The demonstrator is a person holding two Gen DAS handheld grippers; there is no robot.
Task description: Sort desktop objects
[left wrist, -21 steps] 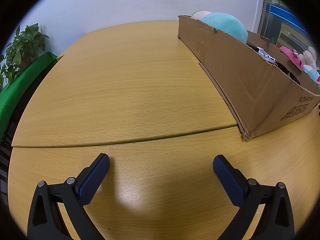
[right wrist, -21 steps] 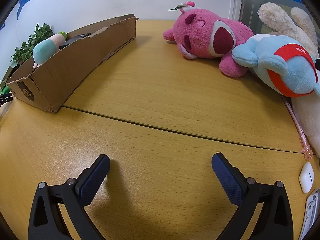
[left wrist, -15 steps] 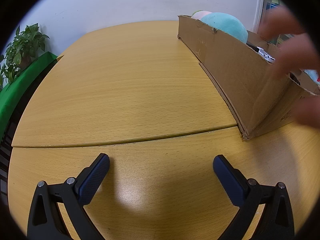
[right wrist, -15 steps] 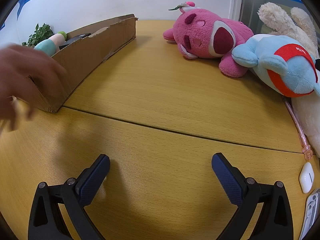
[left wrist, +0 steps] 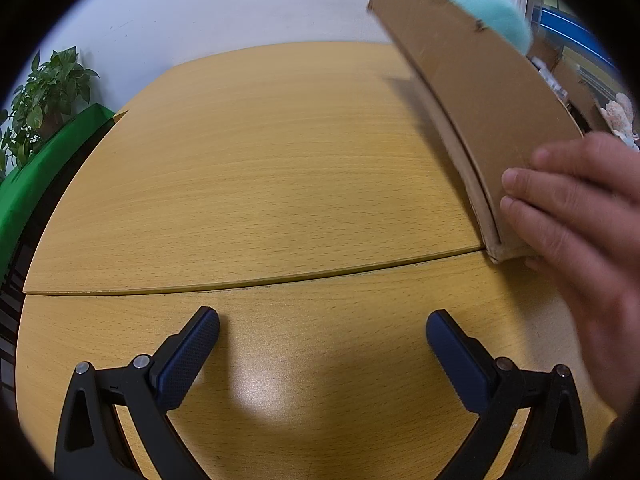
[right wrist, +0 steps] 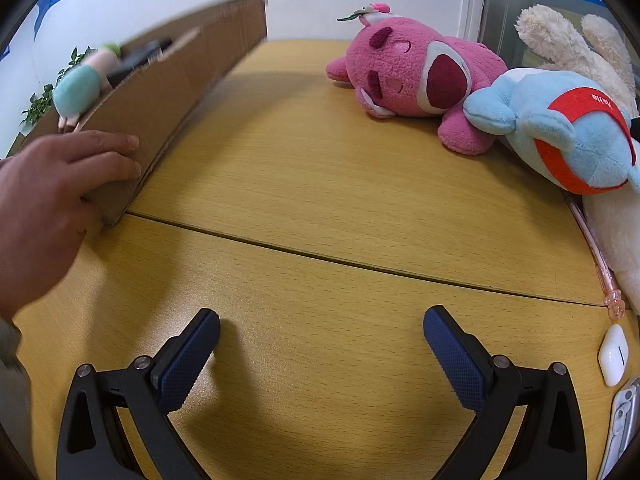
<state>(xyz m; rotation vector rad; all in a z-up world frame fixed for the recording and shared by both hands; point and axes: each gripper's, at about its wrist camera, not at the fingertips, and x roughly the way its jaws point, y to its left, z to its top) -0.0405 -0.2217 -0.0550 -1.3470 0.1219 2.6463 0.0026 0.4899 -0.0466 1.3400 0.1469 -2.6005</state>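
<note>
**One box, three plush toys, two claws spread wide**

One cardboard box [right wrist: 160, 92] – blurred, gripped at its near end by a bare hand [right wrist: 52, 196] – is seen on the desk [right wrist: 320, 208]. Pink plush [right wrist: 408, 76], blue plush [right wrist: 568, 132] and cream plush [right wrist: 568, 40] lie right. Left claw [left wrist: 322, 346] and right claw [right wrist: 322, 344] are released, holding nothing.

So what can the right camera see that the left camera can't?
Only the right wrist view shows the pink plush, the blue plush, the pink pen and the white earbud case. Only the left wrist view shows the green panel. Both show the cardboard box, the bare hand on its corner, the wooden table and an open tool.
</note>
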